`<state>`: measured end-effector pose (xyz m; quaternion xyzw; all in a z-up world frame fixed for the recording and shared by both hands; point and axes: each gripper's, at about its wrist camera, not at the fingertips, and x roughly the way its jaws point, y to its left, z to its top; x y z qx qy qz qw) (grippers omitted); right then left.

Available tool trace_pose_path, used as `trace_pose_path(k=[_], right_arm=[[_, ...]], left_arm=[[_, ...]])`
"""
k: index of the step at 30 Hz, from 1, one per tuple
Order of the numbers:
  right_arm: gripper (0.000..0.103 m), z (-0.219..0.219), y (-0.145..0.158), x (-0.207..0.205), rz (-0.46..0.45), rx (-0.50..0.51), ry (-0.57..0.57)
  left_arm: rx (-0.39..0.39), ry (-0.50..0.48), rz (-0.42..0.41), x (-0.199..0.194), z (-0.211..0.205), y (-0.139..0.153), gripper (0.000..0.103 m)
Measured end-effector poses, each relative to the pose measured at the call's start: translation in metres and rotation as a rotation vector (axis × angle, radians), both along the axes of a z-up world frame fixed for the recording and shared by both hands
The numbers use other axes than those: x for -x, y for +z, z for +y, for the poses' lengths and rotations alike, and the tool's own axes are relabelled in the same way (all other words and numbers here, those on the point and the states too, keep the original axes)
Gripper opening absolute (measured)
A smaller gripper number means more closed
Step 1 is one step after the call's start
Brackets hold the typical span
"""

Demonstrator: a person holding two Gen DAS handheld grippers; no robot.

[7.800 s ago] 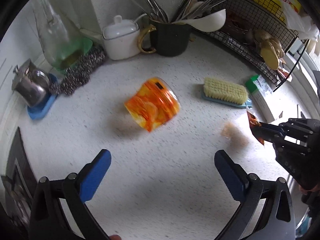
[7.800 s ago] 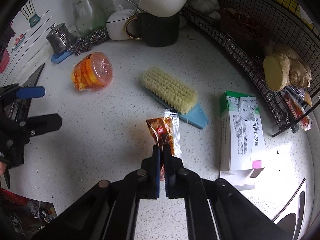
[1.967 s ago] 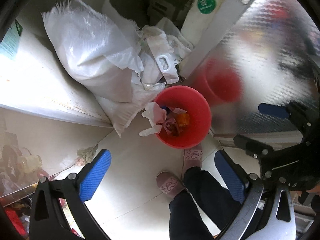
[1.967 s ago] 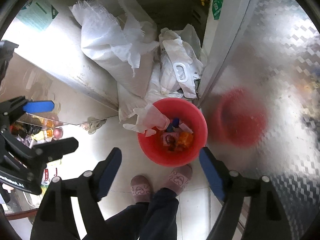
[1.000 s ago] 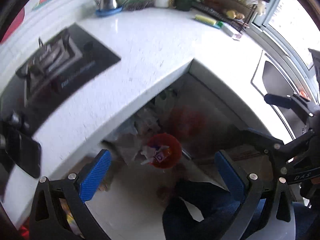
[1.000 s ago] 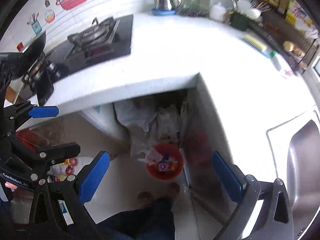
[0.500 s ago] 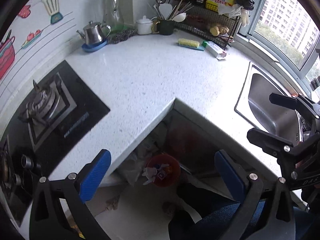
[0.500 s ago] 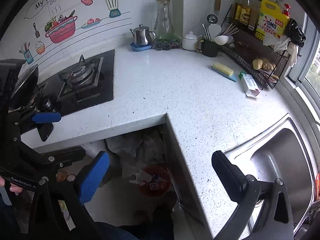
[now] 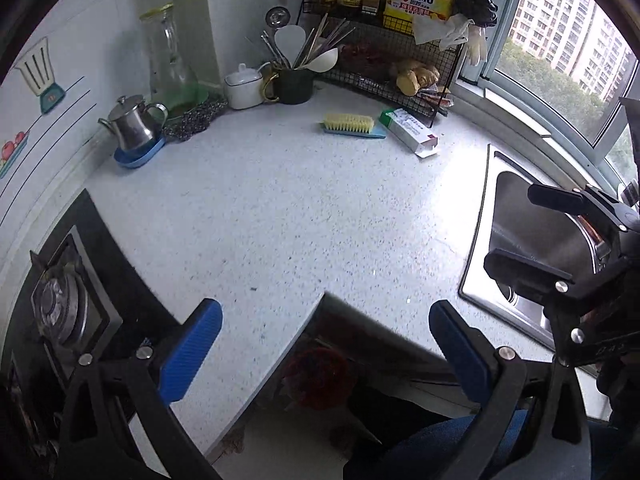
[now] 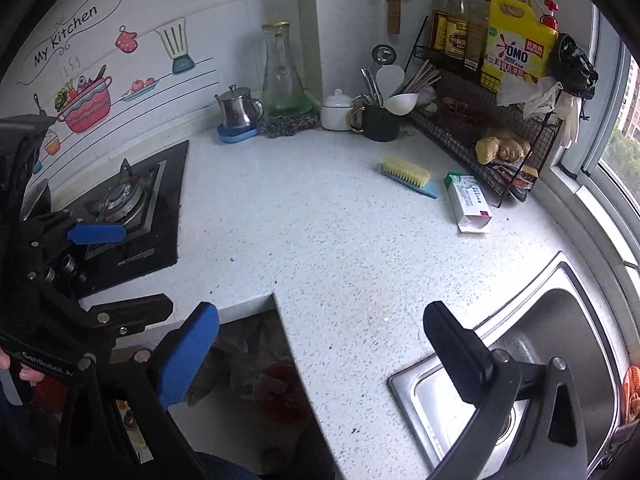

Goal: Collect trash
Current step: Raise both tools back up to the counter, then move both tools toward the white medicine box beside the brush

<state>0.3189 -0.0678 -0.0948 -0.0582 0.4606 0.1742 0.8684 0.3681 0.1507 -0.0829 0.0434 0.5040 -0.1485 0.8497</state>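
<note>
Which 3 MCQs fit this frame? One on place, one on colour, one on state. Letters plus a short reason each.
1. Where does the scrub brush lie?
A. in the sink
B. on the counter beside the green-and-white box
C. on the stove

2. What colour is the bin under the counter?
A. red
B. blue
C. white

3. How do both grippers stand?
A. both shut
B. left shut on a wrapper
C. both open, empty

Key: 1 B, it lies just left of the box. 2 A, its rim shows red. 3 C, left gripper and right gripper are spread with nothing between the fingers.

A white speckled surface (image 10: 320, 232) is flanked by a steel sink (image 10: 560, 344) and a black hob (image 10: 132, 216); daylight is admitted through a window (image 9: 560, 48) beyond the sink.
</note>
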Motion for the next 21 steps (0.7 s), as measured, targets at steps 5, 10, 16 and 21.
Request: trace_pose_path(k=[5,10,16,21], right_arm=[[0.102,-0.016,0.003,-0.041,-0.002,-0.019,-0.042],[0.102,-0.036,0.000,-0.082,0.010,-0.026,-0.068],[0.102,-0.071,-0.012,-0.127,0.034,-0.020,-0.108],[0.102,-0.101,-0.031,-0.166,0.086,-0.022,-0.143]], left_arm=[[-0.029,-0.038,0.002,-0.054,-0.024,0.001,0.103],[-0.027,-0.065,0.001,-0.108,-0.051,0.000,0.103],[-0.017,-0.082,0.011,-0.166,-0.086,-0.008,0.103],[-0.027,-0.087,0.046,-0.208,-0.112,-0.028,0.103]])
